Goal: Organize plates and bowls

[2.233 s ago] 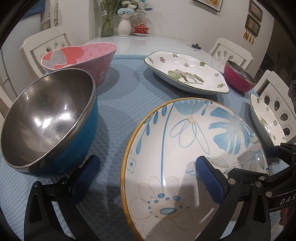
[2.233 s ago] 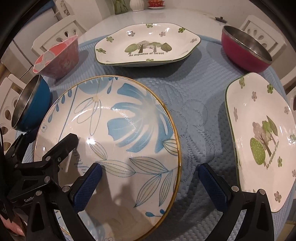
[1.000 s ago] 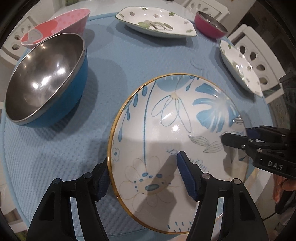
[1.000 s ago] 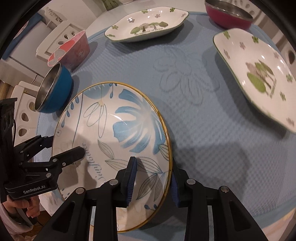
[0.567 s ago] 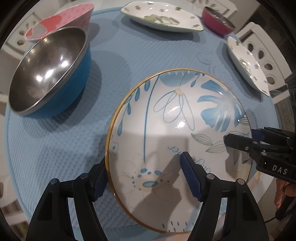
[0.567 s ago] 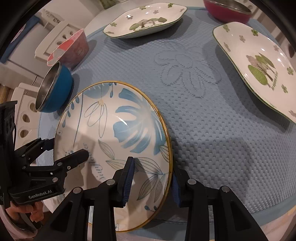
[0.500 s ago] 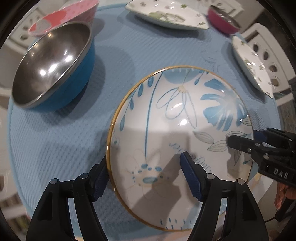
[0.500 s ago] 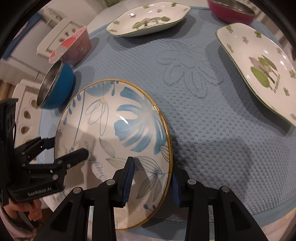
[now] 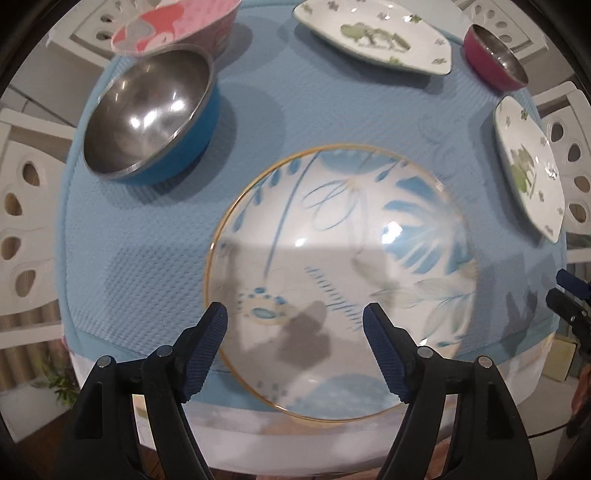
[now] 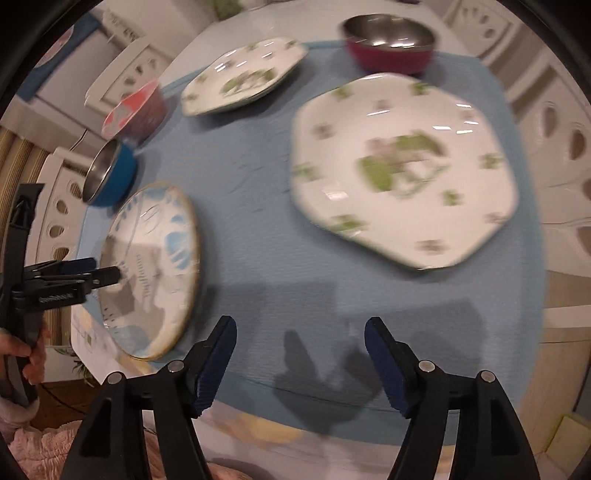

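Both my grippers, left (image 9: 295, 332) and right (image 10: 299, 343), have just opened their fingers off the blue-flowered plate (image 9: 343, 258); nothing is stacked yet.

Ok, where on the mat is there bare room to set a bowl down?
The widest bare patch is the mat's middle, bordered by the blue bowl, blue-leaf plate and far tree plate. A smaller strip lies near the front edge, beside the near tree plate. The far left, around the pink bowl, is crowded.

Left gripper (image 9: 295, 325) points down, jaws just opened; right gripper (image 10: 300, 338) jaws just opened, empty.
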Demonstrator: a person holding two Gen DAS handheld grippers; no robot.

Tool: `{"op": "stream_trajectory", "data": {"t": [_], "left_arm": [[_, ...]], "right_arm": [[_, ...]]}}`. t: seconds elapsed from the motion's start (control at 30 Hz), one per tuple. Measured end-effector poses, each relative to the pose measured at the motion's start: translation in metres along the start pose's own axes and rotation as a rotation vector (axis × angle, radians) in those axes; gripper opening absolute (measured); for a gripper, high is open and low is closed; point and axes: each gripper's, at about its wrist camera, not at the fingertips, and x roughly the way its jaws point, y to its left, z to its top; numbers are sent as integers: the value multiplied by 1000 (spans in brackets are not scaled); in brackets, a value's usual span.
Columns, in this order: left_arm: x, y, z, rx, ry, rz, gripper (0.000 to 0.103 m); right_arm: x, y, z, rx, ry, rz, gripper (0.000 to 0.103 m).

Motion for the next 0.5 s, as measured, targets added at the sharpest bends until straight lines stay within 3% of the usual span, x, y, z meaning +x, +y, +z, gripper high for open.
{"op": "stream_trajectory", "data": {"t": [0.17,0.5], "left_arm": [[-18,-36,19,16,-23,-16,75],[-24,-132,75,115,-47,-27,75]], "right_arm": [[-11,-54,18,11,-3,-25,70],[-14,-107,64,-14,-47,-36,70]]}}
